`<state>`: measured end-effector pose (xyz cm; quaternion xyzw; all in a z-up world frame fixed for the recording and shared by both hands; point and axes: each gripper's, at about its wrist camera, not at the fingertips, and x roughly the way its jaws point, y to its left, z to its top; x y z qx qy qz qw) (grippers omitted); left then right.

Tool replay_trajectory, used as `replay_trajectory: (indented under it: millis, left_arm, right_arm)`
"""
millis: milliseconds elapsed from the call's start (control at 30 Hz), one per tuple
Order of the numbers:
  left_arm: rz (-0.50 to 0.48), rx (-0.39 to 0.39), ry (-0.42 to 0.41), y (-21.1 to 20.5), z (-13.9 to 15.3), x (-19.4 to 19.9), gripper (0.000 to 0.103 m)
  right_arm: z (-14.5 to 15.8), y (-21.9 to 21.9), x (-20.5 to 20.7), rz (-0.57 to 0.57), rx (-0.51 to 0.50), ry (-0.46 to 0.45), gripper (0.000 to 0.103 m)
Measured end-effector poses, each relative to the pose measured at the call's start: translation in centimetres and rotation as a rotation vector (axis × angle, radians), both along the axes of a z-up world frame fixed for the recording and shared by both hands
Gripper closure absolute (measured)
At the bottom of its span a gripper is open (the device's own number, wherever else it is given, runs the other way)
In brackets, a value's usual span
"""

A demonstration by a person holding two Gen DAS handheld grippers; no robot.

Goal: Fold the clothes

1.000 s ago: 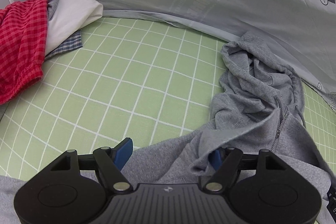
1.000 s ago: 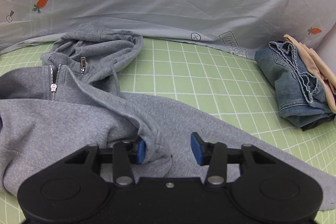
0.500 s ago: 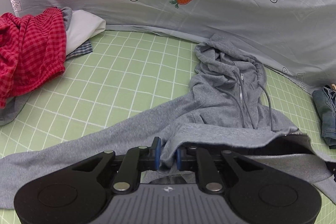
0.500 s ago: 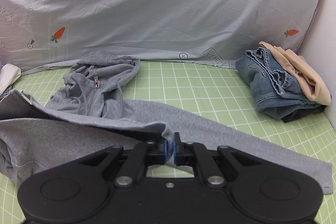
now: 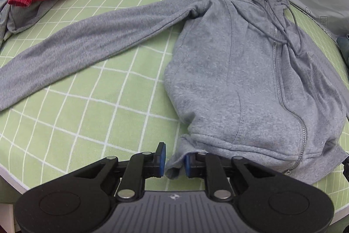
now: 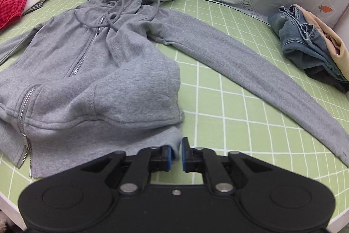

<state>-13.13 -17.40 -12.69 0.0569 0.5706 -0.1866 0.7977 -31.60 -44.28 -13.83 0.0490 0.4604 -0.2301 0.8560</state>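
The hoodie lies lengthwise — hood far from both grippers, zip up, grey, sleeves spread; left gripper and right gripper each pinch its hem.

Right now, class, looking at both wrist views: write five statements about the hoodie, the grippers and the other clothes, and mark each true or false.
1. The grey hoodie lies spread with both sleeves stretched out. True.
2. The left gripper is wide open and empty. False: it is shut on the hoodie's hem corner.
3. The right gripper pinches the hem. True.
4. The hoodie's zip is fully undone. False: it is closed along most of the front.
5. The jeans lie on the hoodie. False: they sit apart, beyond the sleeve.
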Motion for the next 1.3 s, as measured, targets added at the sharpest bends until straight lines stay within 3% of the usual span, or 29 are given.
replay_trajectory:
  millis: [200, 333, 400, 500, 600, 667, 733, 933, 1000, 1100, 1300]
  left_arm:
    - [0.038, -0.003, -0.08, 2.1, 3.0, -2.6, 0.095]
    - [0.042, 0.014, -0.1, 3.8, 4.6, -4.4, 0.095]
    - [0.049, 0.041, -0.081, 4.5, 3.6, -5.1, 0.095]
    - [0.096, 0.057, 0.025, 5.3, 0.3, -5.5, 0.094]
    - [0.087, 0.063, 0.011, 5.0, 0.6, -5.9, 0.089]
    - [0.07, 0.074, -0.018, 4.7, 1.3, -6.1, 0.083]
    - [0.071, 0.056, -0.02, 4.8, 2.0, -6.1, 0.079]
    - [0.078, -0.001, -0.005, 5.3, 4.0, -5.7, 0.07]
    - [0.086, -0.03, 0.005, 5.6, 4.4, -5.4, 0.066]
    - [0.102, -0.11, 0.016, 5.9, 5.1, -4.8, 0.061]
    - [0.106, -0.236, -0.026, 5.0, 6.9, -3.4, 0.048]
  right_arm:
    - [2.8, 1.6, -4.5, 0.018, -0.02, -0.089, 0.101]
    - [4.0, 3.6, -6.9, 0.099, -0.061, -0.066, 0.101]
    - [3.2, 4.3, -7.6, 0.137, -0.056, -0.025, 0.101]
    - [0.7, 3.8, -7.5, 0.133, 0.039, 0.037, 0.101]
    - [0.3, 3.5, -7.0, 0.148, 0.044, 0.06, 0.1]
    - [1.0, 3.3, -6.9, 0.16, 0.036, 0.036, 0.088]
    - [1.6, 3.0, -6.7, 0.169, 0.032, 0.012, 0.074]
    - [4.2, 1.7, -6.2, 0.162, 0.088, -0.079, 0.057]
    - [4.2, 1.1, -6.1, 0.138, 0.099, -0.072, 0.05]
    - [3.7, 0.3, -6.0, 0.096, 0.137, -0.062, 0.048]
    - [5.1, -0.4, -6.2, 0.06, 0.166, -0.156, 0.046]
